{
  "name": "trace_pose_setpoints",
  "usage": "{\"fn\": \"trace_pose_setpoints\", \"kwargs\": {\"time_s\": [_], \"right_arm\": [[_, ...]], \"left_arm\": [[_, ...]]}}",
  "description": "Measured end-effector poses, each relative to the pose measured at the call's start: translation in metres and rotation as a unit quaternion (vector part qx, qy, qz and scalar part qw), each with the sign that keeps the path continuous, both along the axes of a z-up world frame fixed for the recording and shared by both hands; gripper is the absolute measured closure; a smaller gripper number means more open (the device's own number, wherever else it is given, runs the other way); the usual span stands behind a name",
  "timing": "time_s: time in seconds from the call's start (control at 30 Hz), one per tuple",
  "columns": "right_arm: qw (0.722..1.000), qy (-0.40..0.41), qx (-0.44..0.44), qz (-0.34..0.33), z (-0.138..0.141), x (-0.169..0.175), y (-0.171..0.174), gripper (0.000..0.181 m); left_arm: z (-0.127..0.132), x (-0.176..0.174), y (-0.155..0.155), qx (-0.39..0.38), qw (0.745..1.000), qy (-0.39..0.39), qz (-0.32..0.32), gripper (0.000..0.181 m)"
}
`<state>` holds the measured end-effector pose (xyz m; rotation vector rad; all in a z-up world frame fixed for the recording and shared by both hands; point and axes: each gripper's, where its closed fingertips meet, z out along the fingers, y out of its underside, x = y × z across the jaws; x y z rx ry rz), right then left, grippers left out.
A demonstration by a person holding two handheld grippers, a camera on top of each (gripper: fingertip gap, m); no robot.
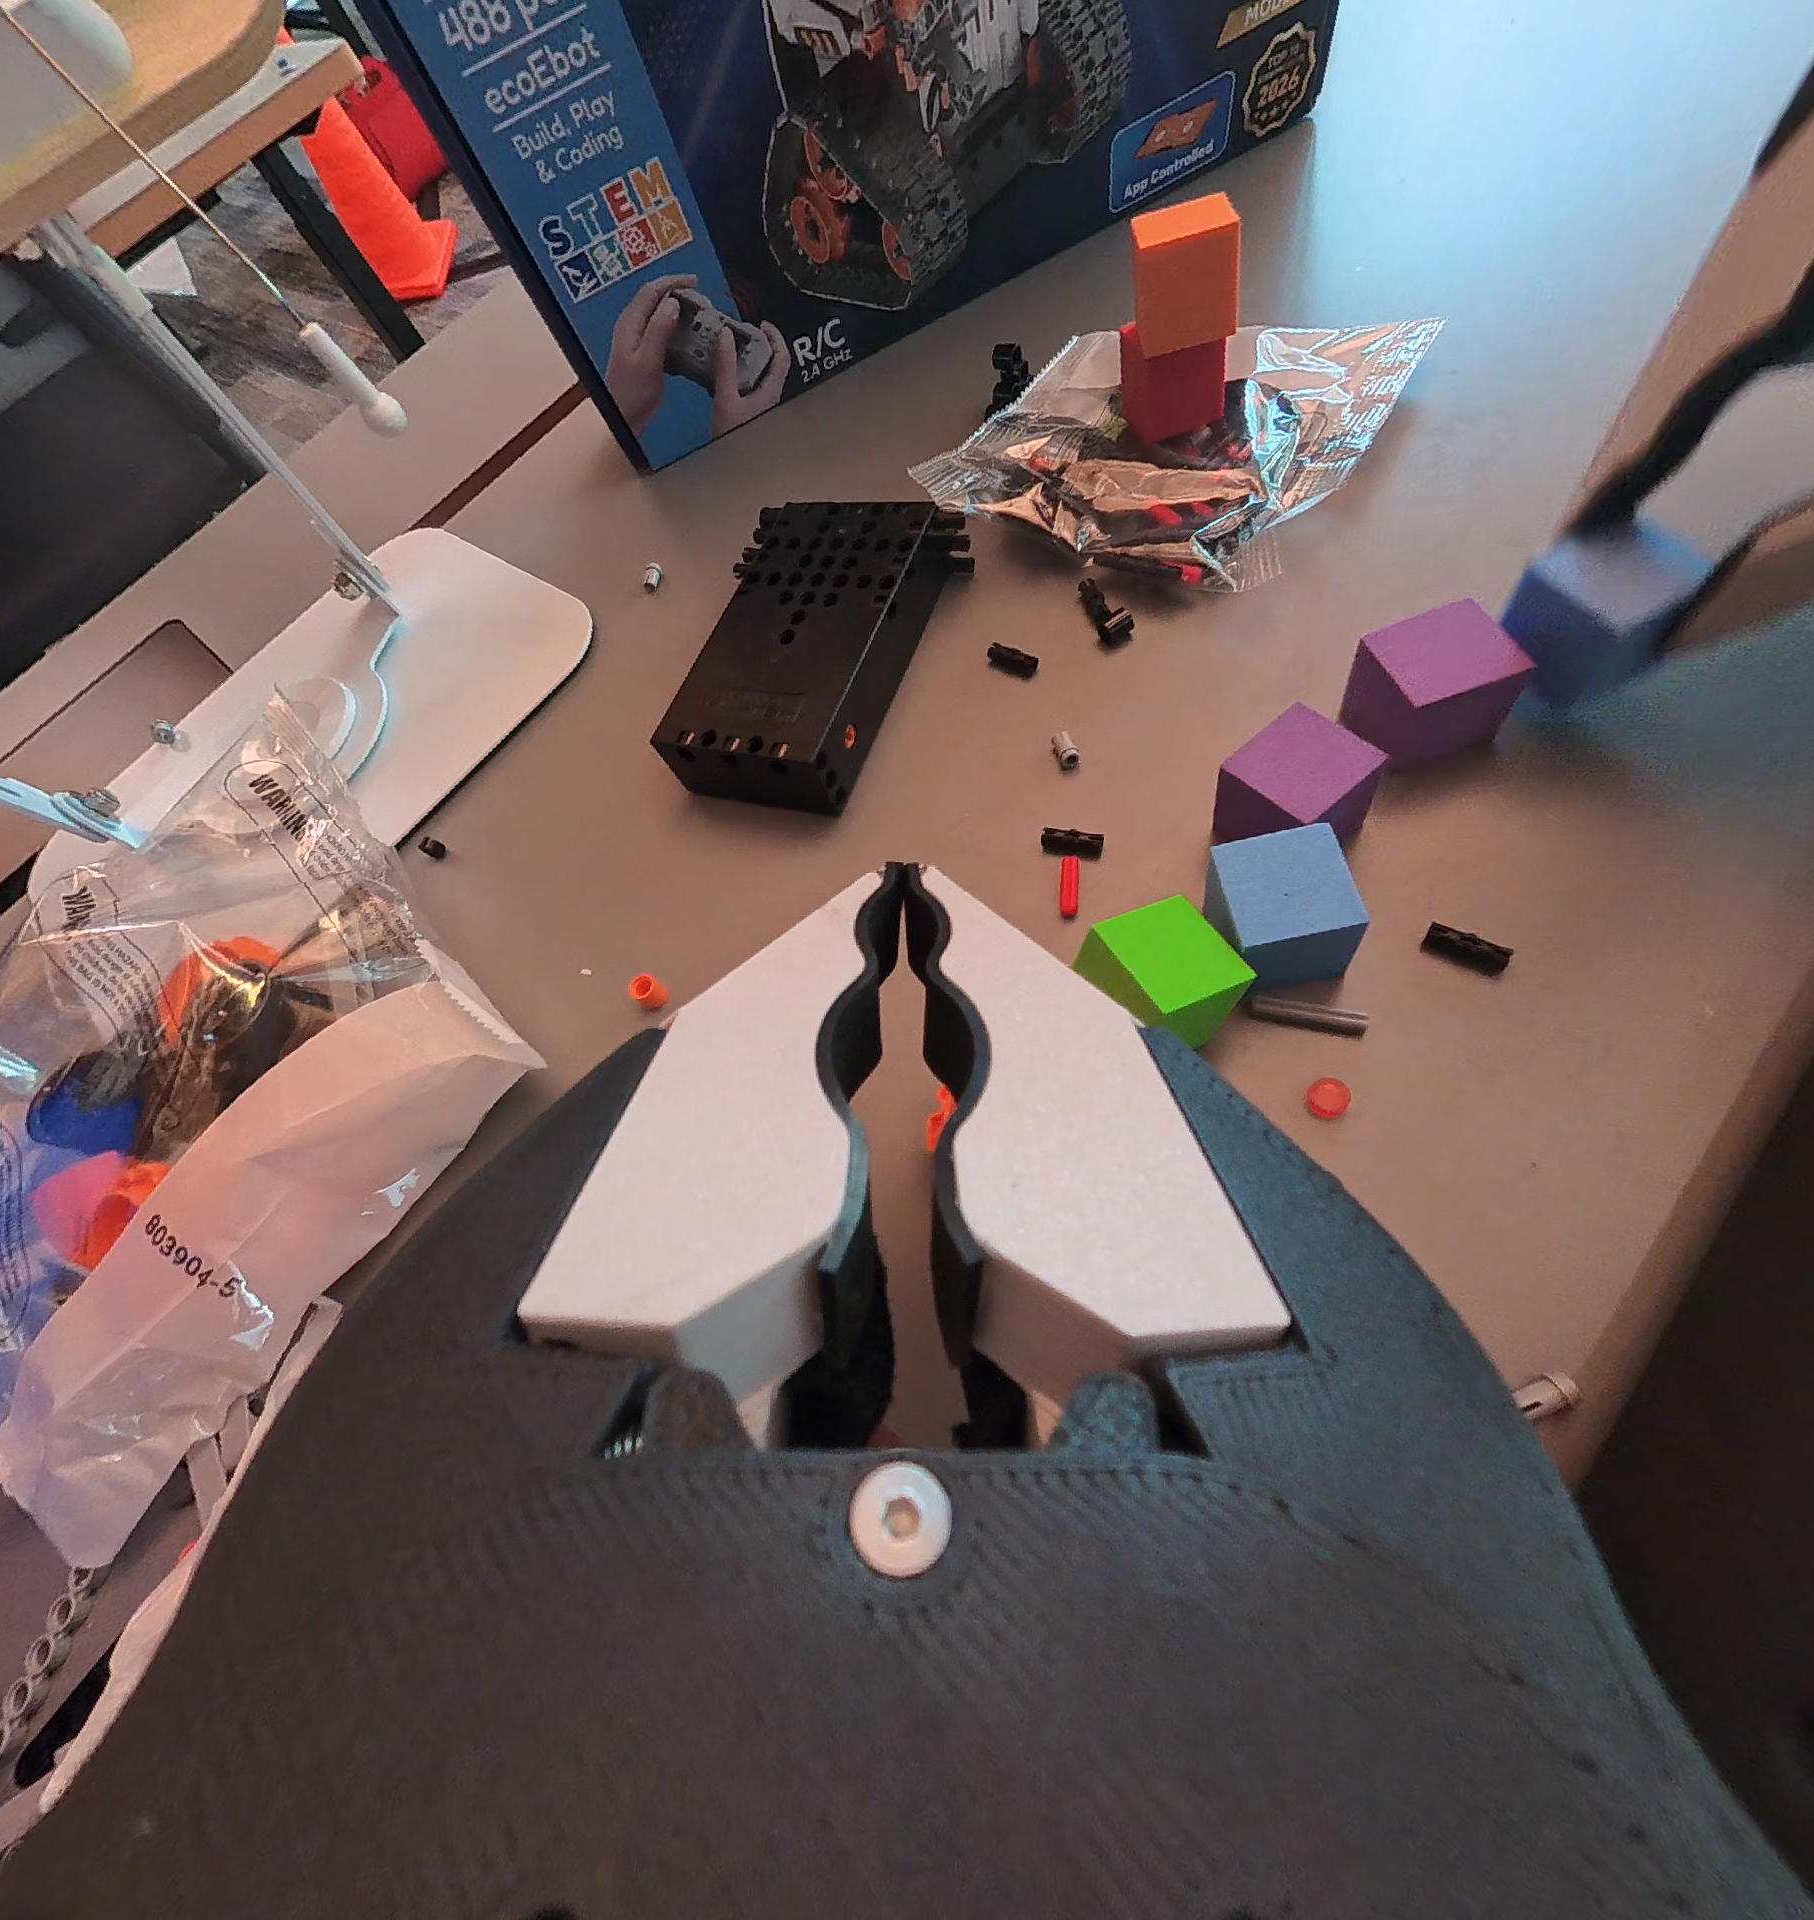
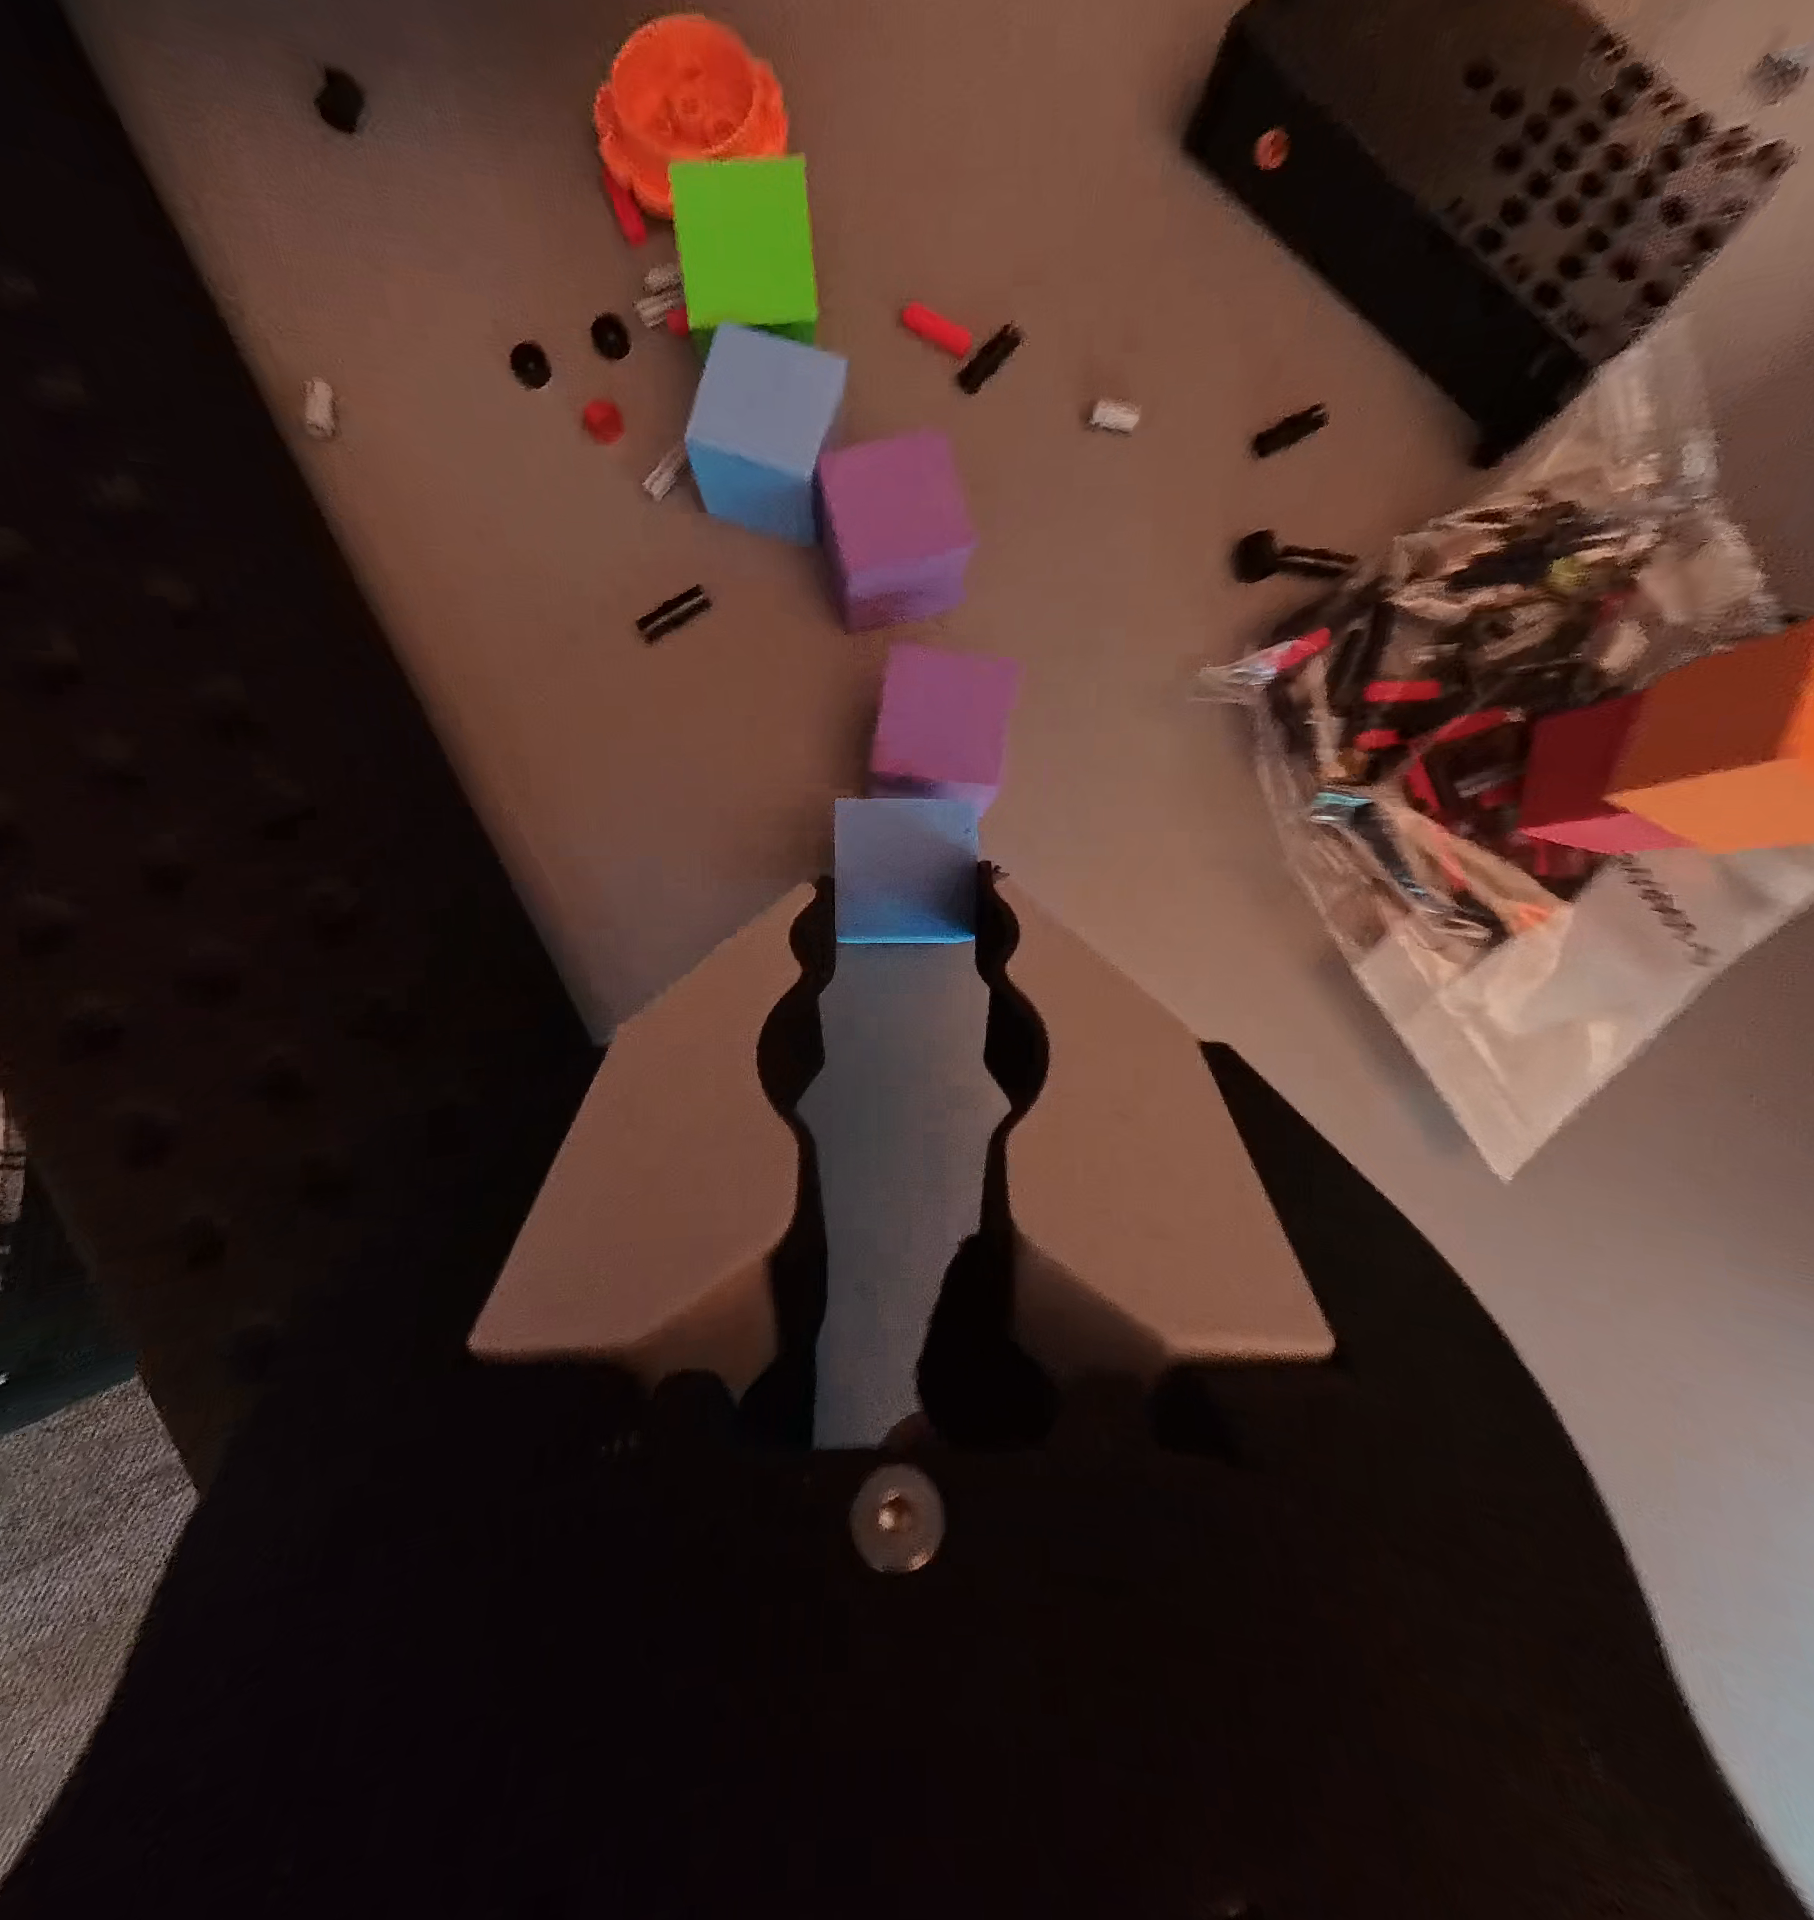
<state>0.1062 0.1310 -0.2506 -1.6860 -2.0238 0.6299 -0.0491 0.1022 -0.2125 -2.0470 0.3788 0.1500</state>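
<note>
- Right wrist view: the right gripper (image 2: 905, 894) is clenched on a blue cube (image 2: 905, 873), pinched between its black fingertips, at the near end of a row of cubes on the grey table (image 2: 1090, 260).
- From that cube toward 12 o'clock the row runs — a purple cube (image 2: 942, 717), a second purple cube (image 2: 898, 525), a light blue cube (image 2: 763, 426), then a green cube (image 2: 745, 241).
- Only this view shows an orange round toothed part (image 2: 687, 104) beyond the green cube, at 11 o'clock.
- At 3 o'clock an orange block (image 2: 1755, 727) sits on a red block (image 2: 1573, 774), both on a clear bag of small parts (image 2: 1454, 644).
- Left wrist view: the left gripper (image 1: 903, 883) has its tips pressed together with nothing between them, above the table.
- Nearest it, at 2 o'clock, are the green cube (image 1: 1163, 966) and a small red pin (image 1: 1069, 886).
- The held blue cube (image 1: 1599, 613) appears blurred at 2 o'clock, beside the far purple cube (image 1: 1433, 696).
- Only this view shows a printed blue box (image 1: 861, 156) at 12 o'clock, a white stand base (image 1: 435, 644) at 10 o'clock, and bags of parts (image 1: 207, 1039) at 9 o'clock.
- A black perforated brick (image 1: 799, 665) lies at 12 o'clock; both views catch it.
</note>
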Motion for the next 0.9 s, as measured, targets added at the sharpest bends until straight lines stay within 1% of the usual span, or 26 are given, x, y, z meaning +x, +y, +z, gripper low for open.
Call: {"fn": "trace_pose_setpoints", "kwargs": {"time_s": [0.03,0.1,0.2,0.27,0.33,0.4,0.6,0.7,0.83,0.9], "right_arm": [[1.000,0.009,0.004,-0.007,0.008,0.000,0.006,0.156],[0.998,0.050,0.009,-0.030,0.034,-0.006,0.024,0.156],[0.991,0.094,0.024,-0.088,0.070,-0.017,0.071,0.156],[0.988,0.104,0.015,-0.115,0.082,-0.024,0.098,0.156],[0.988,0.084,0.011,-0.128,0.080,-0.028,0.119,0.156],[0.990,0.054,0.016,-0.131,0.072,-0.032,0.131,0.156],[0.991,0.021,-0.007,-0.128,0.054,-0.042,0.138,0.156],[0.991,0.013,-0.009,-0.134,0.049,-0.040,0.140,0.148],[0.990,0.037,-0.001,-0.139,0.060,-0.040,0.139,0.136],[0.986,0.050,0.041,-0.155,0.074,-0.033,0.141,0.134]], "left_arm": [[0.000,0.000,0.000,0.000,1.000,-0.001,0.001,0.181],[0.000,-0.001,0.001,0.000,1.000,-0.001,0.001,0.181],[0.000,-0.001,0.001,0.001,1.000,-0.001,0.001,0.181],[0.000,-0.002,0.001,0.000,1.000,-0.002,0.002,0.181],[-0.001,-0.002,0.001,0.000,1.000,-0.002,0.003,0.181],[-0.001,-0.002,0.001,0.000,1.000,-0.003,0.003,0.181],[-0.001,0.000,0.001,-0.003,1.000,-0.003,-0.003,0.181],[-0.001,0.001,0.001,-0.003,1.000,-0.004,-0.004,0.181],[0.000,0.000,0.001,-0.001,1.000,-0.005,-0.002,0.181],[0.000,-0.001,0.001,0.000,1.000,-0.006,0.000,0.181]]}}
